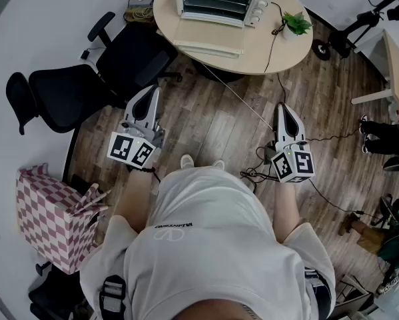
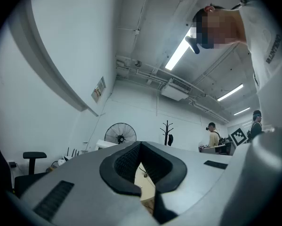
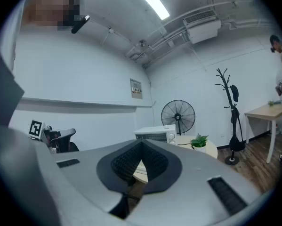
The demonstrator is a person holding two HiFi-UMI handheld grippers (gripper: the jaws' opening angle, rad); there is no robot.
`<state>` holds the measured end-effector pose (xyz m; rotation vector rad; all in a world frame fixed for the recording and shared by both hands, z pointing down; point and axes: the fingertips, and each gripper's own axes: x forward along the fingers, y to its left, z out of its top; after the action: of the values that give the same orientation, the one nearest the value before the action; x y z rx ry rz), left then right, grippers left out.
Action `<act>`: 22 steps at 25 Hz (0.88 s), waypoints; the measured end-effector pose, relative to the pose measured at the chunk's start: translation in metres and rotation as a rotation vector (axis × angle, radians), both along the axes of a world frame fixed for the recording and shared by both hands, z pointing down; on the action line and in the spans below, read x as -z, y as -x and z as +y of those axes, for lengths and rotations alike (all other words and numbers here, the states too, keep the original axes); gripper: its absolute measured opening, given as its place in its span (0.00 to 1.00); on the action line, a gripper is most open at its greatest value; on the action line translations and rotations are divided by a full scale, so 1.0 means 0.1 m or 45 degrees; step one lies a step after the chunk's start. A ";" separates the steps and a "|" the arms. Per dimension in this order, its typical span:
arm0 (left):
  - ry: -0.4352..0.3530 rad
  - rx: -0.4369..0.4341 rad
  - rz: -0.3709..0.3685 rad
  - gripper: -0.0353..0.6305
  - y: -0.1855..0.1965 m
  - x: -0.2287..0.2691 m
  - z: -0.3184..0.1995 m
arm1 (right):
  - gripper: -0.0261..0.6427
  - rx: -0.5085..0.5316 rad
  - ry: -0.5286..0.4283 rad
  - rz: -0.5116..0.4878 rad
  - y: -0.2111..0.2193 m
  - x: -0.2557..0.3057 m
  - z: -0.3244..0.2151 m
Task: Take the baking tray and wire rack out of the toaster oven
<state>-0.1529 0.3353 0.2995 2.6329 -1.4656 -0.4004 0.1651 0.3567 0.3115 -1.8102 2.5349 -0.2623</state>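
The right gripper [image 3: 141, 145] held its jaws pressed together, pointing level across the room. Just beyond the tips, at one o'clock, the white toaster oven [image 3: 155, 134] sat on a round table [image 3: 210, 147], with a potted plant [image 3: 198, 142] at three o'clock. A standing fan [image 3: 178, 117] rose behind them.

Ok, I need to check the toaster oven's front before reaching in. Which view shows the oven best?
The head view: the toaster oven stands on the round table, its front facing the person. The right gripper view shows only its upper part above the right gripper. The left gripper view barely shows it, if at all.
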 end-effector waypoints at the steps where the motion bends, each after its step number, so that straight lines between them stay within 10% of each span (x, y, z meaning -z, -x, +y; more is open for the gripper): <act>1: -0.002 -0.002 0.000 0.06 0.01 0.00 0.01 | 0.03 -0.001 0.001 -0.004 0.01 0.00 0.01; 22: 0.032 -0.089 0.039 0.06 0.35 -0.16 -0.04 | 0.03 -0.032 0.019 -0.041 0.54 -0.03 -0.06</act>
<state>-0.1882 0.3315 0.3152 2.6378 -1.3559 -0.4107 0.1112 0.3510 0.3141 -1.8261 2.4936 -0.3080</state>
